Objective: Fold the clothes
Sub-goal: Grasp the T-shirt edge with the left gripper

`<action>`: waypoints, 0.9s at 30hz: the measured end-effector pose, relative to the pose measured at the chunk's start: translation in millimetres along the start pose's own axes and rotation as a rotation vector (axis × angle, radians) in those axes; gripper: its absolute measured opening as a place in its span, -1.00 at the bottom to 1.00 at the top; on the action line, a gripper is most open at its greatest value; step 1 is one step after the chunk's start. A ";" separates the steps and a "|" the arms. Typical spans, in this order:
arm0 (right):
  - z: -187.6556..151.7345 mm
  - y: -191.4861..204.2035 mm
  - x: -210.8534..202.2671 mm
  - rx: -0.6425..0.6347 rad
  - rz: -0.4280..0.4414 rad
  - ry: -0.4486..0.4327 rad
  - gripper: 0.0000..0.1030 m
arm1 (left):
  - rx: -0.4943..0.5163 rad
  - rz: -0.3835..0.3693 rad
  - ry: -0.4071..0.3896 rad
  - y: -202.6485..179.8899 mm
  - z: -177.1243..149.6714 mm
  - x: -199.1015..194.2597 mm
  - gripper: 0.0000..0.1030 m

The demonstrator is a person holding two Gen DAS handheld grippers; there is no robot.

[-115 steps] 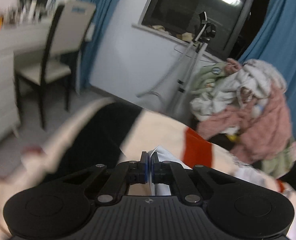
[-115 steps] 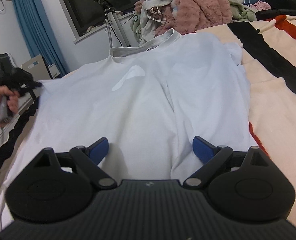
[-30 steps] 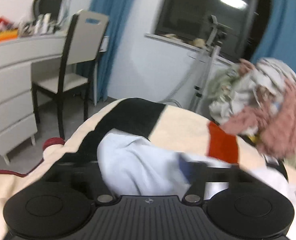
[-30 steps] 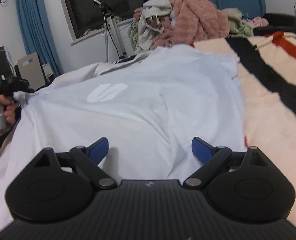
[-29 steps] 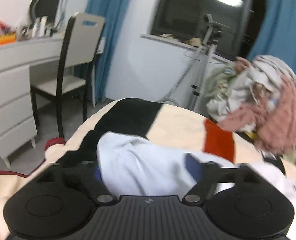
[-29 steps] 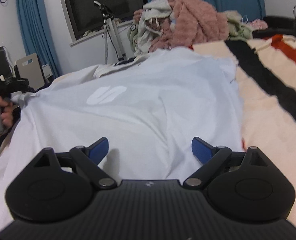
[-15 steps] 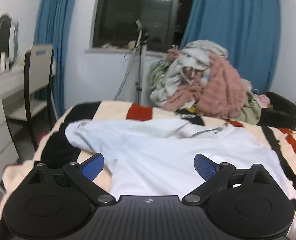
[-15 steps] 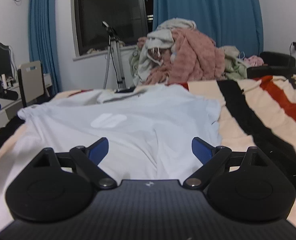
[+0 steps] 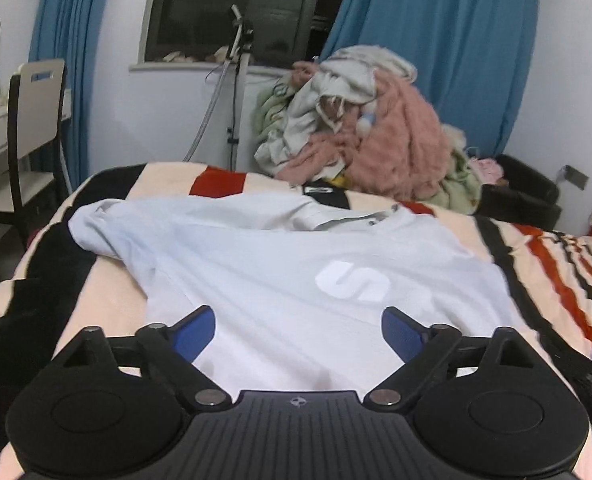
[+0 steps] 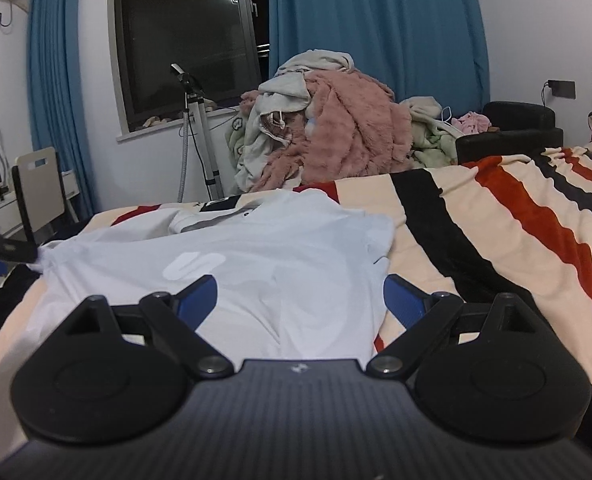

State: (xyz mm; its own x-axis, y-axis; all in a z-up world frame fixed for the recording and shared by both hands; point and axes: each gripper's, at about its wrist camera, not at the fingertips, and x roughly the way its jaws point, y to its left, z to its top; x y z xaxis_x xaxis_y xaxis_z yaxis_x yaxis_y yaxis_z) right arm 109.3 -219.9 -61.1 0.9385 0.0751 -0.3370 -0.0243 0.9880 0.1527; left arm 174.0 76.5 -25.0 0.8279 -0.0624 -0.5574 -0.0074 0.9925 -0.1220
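Spread flat ahead of both tools: a pale white T-shirt (image 9: 280, 276) on a striped blanket (image 10: 508, 232), chest up, white logo (image 9: 352, 285) just beyond the left gripper (image 9: 298, 332), collar at the far end, one sleeve bunched far left, lightly creased. Beyond the shirt, well past either tool: a heap of clothes (image 10: 328, 136) topped with pink fleece, blue curtains (image 10: 376, 28), a dark window (image 10: 188, 32), a tripod (image 10: 200, 140) and a chair (image 9: 36, 120) off to the left. Between tools and shirt, only open air.

Left gripper jaws wide, just narrowed a little, touching no cloth. Right gripper (image 10: 300, 300) likewise spread wide, empty, low over the hem.

Only from the left wrist: the logo read clearly as letter-like. Only from the right wrist: the shirt's right edge folded under, and the other tool's dark finger at the far left.
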 end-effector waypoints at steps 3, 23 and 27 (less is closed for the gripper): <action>-2.7 2.9 7.3 -0.021 0.000 -0.002 0.78 | 0.028 0.085 0.002 -2.1 15.8 51.8 0.59; -40.5 -15.0 116.6 0.040 -0.011 0.074 0.77 | -0.053 0.292 0.019 -29.3 114.5 349.8 -0.96; -41.5 -12.5 117.7 0.016 -0.024 0.046 0.77 | -0.035 0.275 0.021 -26.6 128.0 347.4 -0.76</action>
State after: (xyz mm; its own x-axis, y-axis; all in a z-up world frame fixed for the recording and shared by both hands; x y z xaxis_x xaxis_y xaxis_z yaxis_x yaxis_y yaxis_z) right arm 205.8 -217.7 -141.3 0.9220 0.0576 -0.3830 0.0043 0.9873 0.1589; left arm 533.6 41.8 -110.3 0.7804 0.2061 -0.5904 -0.2495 0.9683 0.0082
